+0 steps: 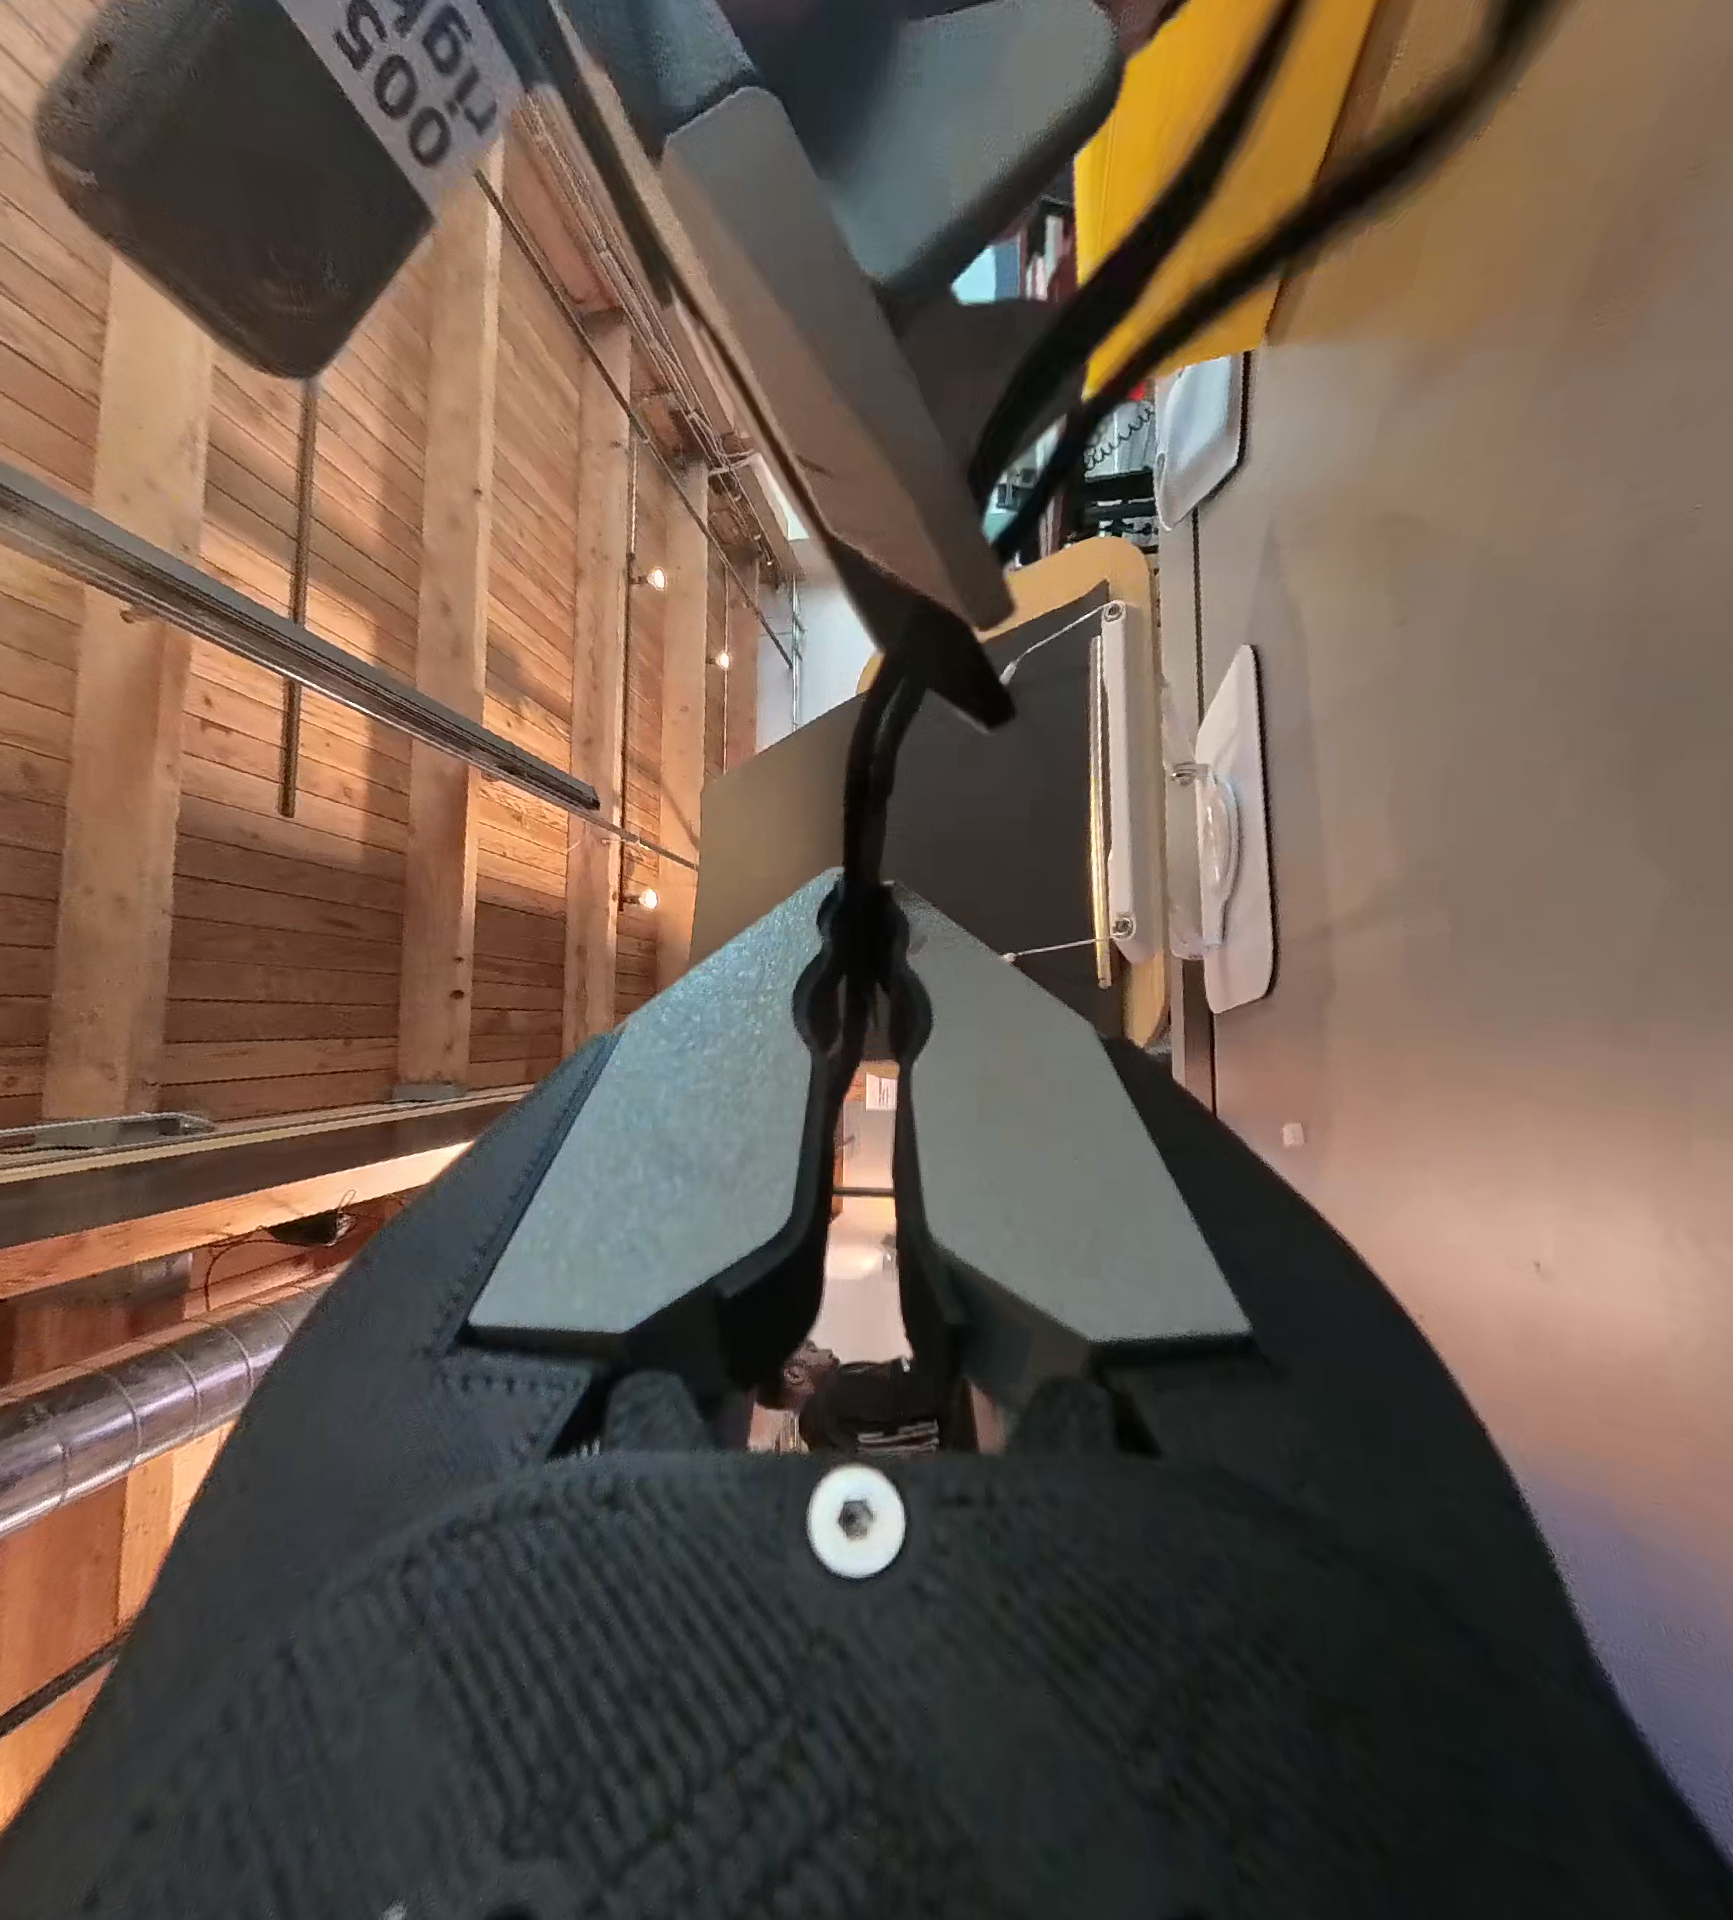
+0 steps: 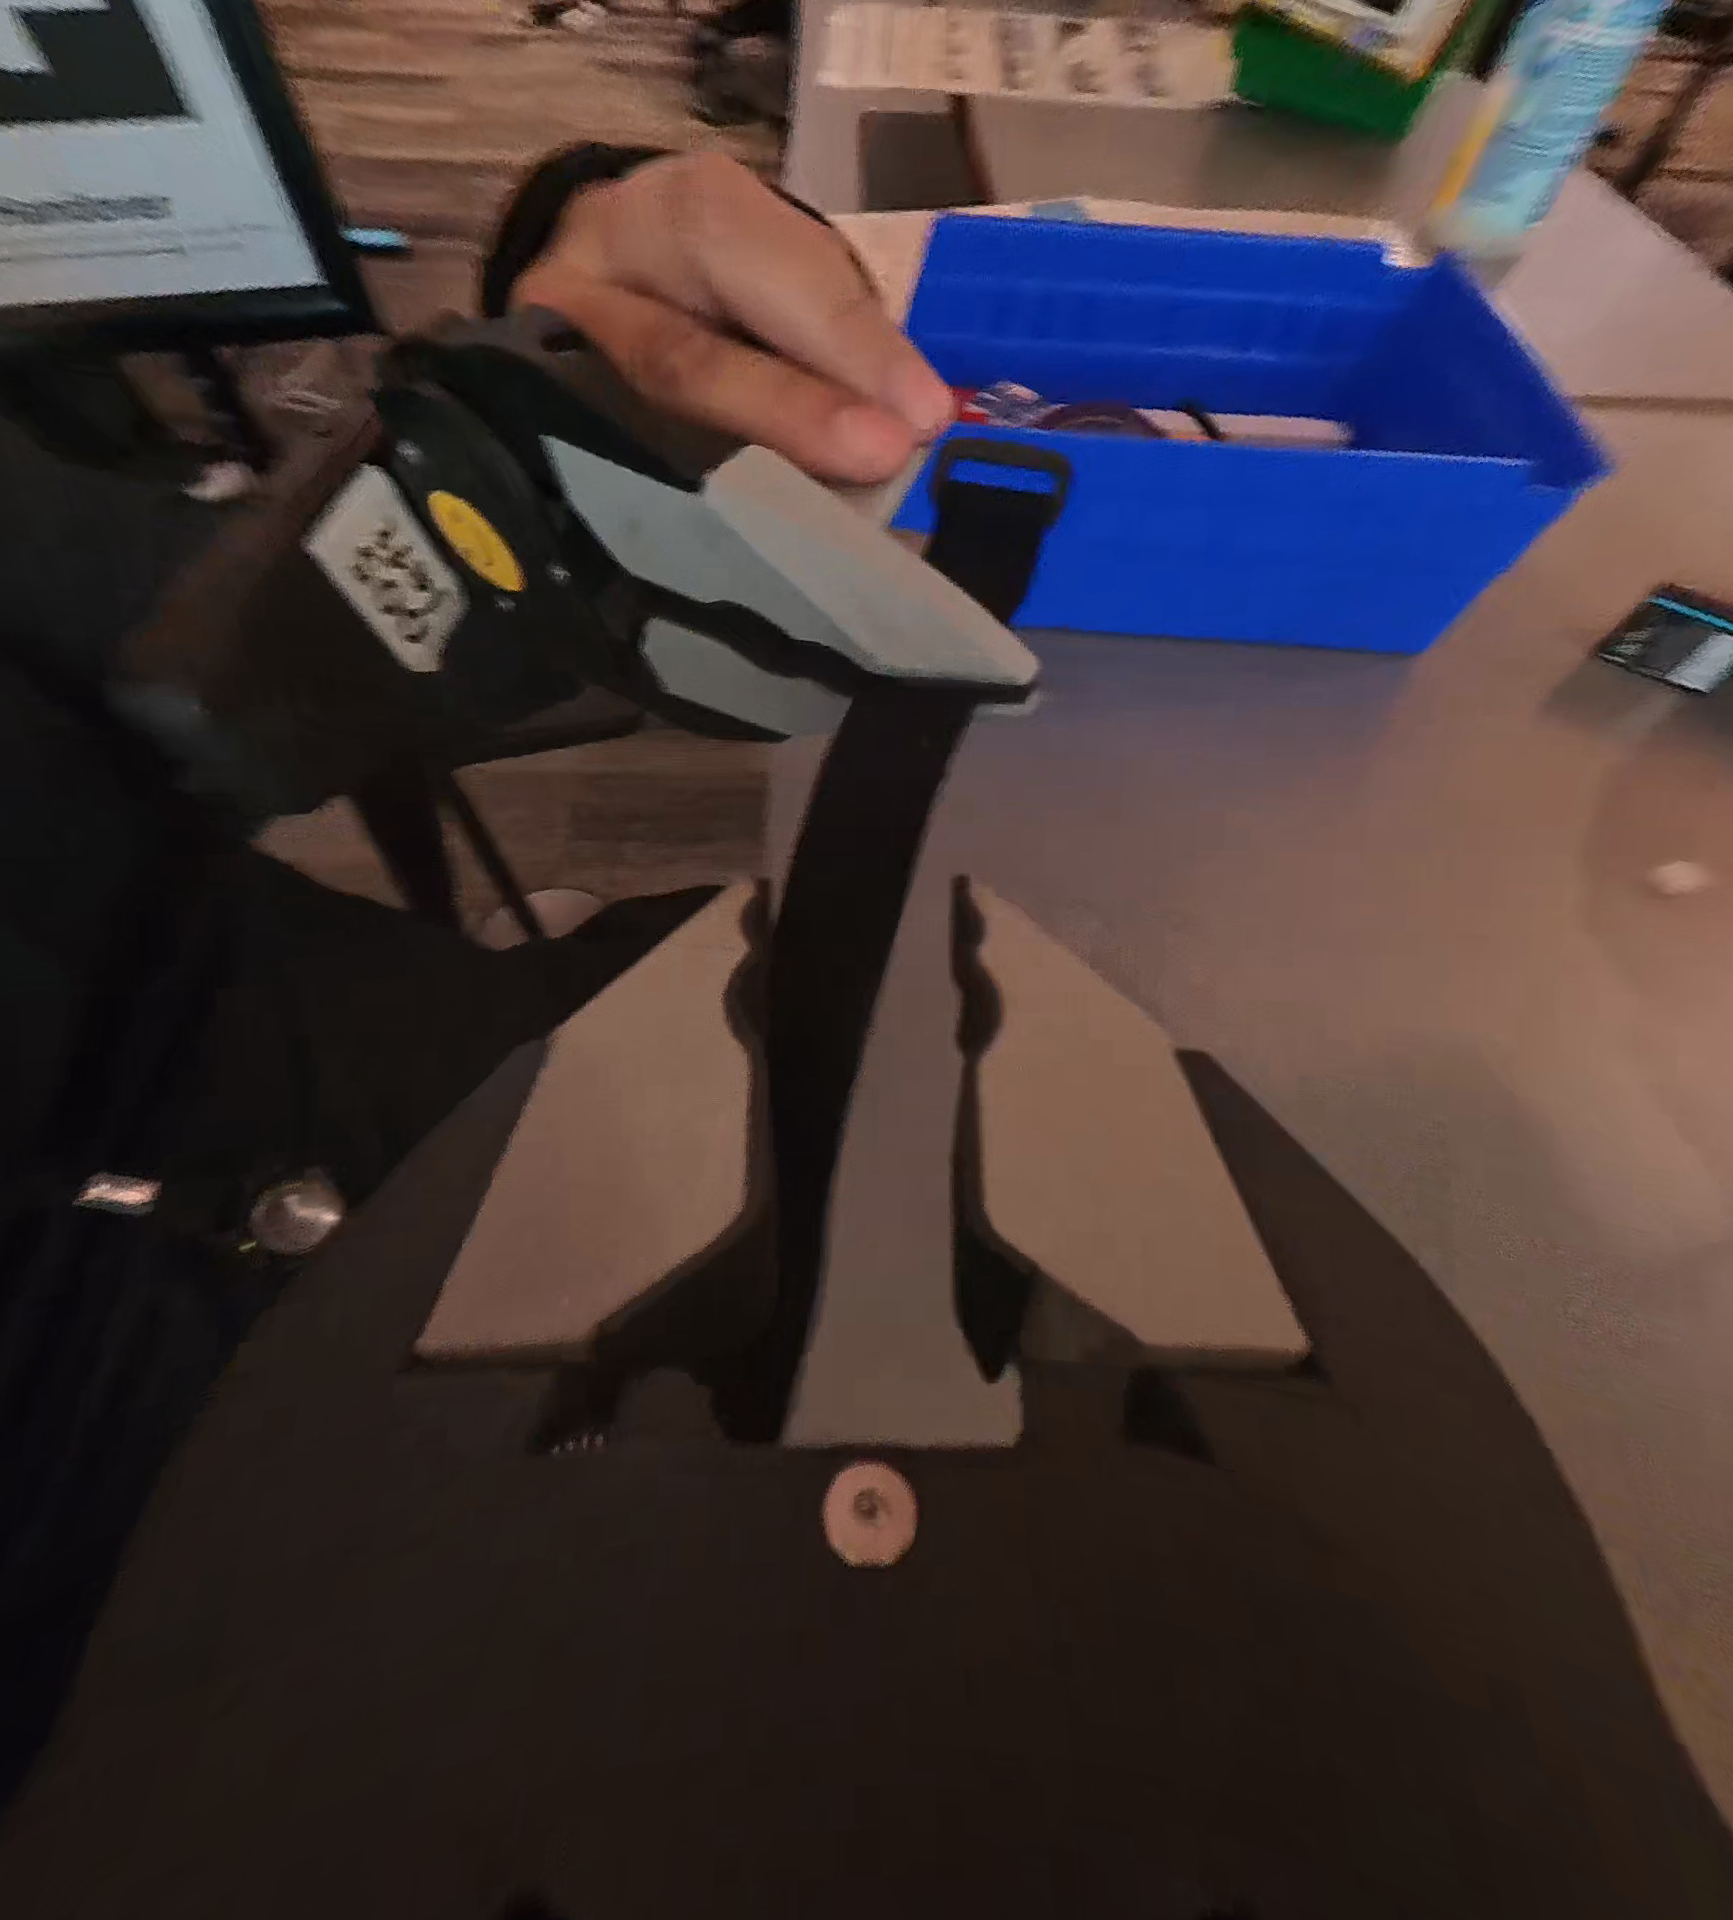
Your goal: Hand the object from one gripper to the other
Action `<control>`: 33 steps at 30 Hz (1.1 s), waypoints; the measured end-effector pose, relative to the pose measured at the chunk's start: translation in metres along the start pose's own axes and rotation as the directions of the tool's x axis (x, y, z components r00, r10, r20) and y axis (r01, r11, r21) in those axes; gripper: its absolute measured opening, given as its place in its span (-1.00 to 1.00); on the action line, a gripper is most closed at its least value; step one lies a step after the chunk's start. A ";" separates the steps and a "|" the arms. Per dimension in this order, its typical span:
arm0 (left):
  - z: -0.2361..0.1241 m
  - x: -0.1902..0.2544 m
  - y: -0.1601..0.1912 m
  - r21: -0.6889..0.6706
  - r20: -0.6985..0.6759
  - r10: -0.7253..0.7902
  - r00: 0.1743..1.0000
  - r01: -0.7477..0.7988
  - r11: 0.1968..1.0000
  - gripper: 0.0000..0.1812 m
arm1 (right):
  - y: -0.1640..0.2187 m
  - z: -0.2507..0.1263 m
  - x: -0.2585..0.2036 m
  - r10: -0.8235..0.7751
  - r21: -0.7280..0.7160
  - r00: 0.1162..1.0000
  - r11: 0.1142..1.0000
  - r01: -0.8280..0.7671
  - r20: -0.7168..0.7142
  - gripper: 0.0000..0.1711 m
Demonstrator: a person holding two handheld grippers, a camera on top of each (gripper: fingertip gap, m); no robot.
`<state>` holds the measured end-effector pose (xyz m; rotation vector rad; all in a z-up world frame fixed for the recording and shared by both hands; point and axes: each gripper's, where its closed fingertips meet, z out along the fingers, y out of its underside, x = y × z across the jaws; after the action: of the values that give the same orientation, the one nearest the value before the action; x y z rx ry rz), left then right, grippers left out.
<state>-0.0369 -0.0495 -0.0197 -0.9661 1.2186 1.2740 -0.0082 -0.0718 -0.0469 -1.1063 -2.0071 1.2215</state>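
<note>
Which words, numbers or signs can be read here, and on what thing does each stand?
White label, left wrist view: sharp print, but I do not quote writing.
Framed sign: too blurred to read.
Grey sticker: a code pattern, too blurred.
Bottle: print too blurred.

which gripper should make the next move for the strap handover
Right, probably: the right gripper is open with the strap between its fingers, so it need only close. The left gripper is shut on the strap.
</note>
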 end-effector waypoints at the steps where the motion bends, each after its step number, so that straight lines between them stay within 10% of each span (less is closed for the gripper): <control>1: -0.001 -0.001 0.001 0.001 0.005 0.003 1.000 -0.004 1.000 -0.98 | -0.003 -0.001 -0.005 0.004 0.026 0.999 1.000 -0.005 0.041 -0.76; 11: -0.001 -0.008 0.006 0.020 -0.034 -0.279 0.960 0.280 0.960 -0.86 | -0.007 -0.015 0.023 0.030 0.055 0.993 0.998 -0.024 -0.115 -0.89; 18: 0.001 -0.015 0.016 -0.068 -0.148 -0.701 0.697 0.700 0.711 -0.68 | -0.027 -0.049 0.049 -0.025 0.150 0.940 0.985 0.080 -0.341 -0.89; 22: -0.002 -0.027 0.020 -0.051 -0.157 -0.813 0.561 0.817 0.574 -0.65 | -0.013 -0.049 0.050 -0.202 -0.047 0.875 0.978 0.202 -0.440 -0.89; 33: -0.008 -0.017 -0.012 -0.024 -0.183 -0.567 0.803 0.572 0.820 -0.59 | 0.002 -0.016 0.034 -0.257 -0.162 0.901 0.964 0.212 -0.350 -0.89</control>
<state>-0.0245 -0.0609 -0.0056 -1.3262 0.9664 0.6916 -0.0125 -0.0350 -0.0400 -1.0236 -1.8718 0.7149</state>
